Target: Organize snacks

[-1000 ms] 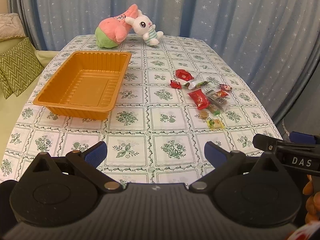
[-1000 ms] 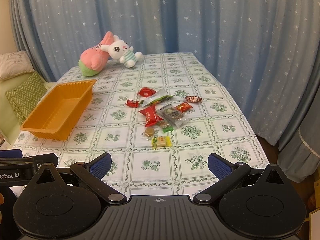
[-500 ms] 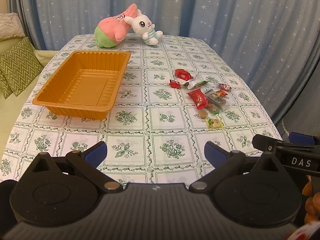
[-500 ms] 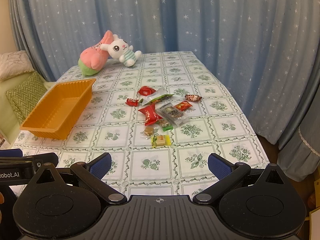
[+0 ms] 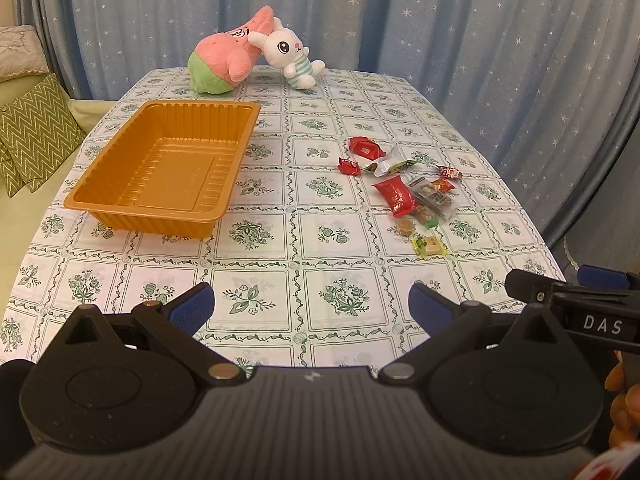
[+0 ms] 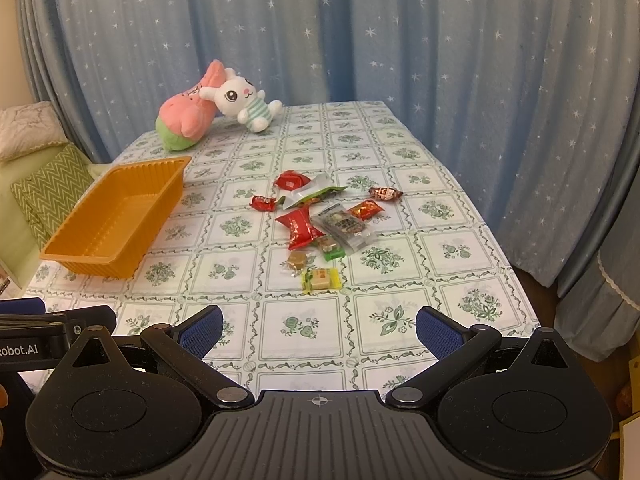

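Observation:
Several wrapped snacks lie in a loose pile on the table's right half: a red packet (image 5: 395,196) (image 6: 301,227), a clear packet (image 5: 433,197) (image 6: 344,226), a yellow-green candy (image 5: 429,245) (image 6: 321,279). An empty orange tray (image 5: 168,168) (image 6: 116,220) stands to their left. My left gripper (image 5: 310,306) hovers open over the near table edge, with nothing between its fingers. My right gripper (image 6: 318,326) is open too, short of the yellow-green candy. Each gripper's body shows at the edge of the other's view.
A pink-and-green plush (image 5: 224,62) (image 6: 186,118) and a white rabbit plush (image 5: 290,54) (image 6: 244,102) lean together at the far end of the table. Blue starred curtains close off the back and right. Green zigzag cushions (image 5: 36,132) lie to the left.
Both views have pulled back and risen a little, so the tray and snacks appear slightly farther away. Both grippers stay open and nothing on the table has moved.

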Demonstrator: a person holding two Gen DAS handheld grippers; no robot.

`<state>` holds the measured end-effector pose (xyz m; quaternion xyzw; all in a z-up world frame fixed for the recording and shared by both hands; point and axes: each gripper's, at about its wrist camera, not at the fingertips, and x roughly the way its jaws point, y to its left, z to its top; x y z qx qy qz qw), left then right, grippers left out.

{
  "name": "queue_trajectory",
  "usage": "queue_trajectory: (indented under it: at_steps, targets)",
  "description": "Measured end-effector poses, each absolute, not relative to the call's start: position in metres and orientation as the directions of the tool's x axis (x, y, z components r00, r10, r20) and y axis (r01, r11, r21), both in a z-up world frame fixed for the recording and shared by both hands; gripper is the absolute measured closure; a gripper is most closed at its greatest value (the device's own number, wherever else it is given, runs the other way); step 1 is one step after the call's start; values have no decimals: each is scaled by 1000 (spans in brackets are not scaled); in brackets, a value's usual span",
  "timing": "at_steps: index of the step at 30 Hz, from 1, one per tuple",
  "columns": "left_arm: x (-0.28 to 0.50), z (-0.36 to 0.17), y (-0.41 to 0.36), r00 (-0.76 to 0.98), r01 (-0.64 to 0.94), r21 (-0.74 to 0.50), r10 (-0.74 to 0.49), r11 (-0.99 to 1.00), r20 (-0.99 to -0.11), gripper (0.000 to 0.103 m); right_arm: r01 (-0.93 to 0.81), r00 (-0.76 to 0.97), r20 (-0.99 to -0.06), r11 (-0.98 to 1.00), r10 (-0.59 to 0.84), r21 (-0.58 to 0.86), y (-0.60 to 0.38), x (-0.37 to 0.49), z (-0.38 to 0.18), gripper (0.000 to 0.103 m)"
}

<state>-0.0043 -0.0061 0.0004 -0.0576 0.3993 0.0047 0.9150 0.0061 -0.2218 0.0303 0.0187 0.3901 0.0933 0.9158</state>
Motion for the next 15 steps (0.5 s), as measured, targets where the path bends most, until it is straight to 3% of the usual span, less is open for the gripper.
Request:
queue_trajectory:
  at_steps: [15]
  targets:
    - [-4,1,-5,679,-48,-105,-44,993,-732,0,-156,679,-711,982,184,104,-222,7,30,1]
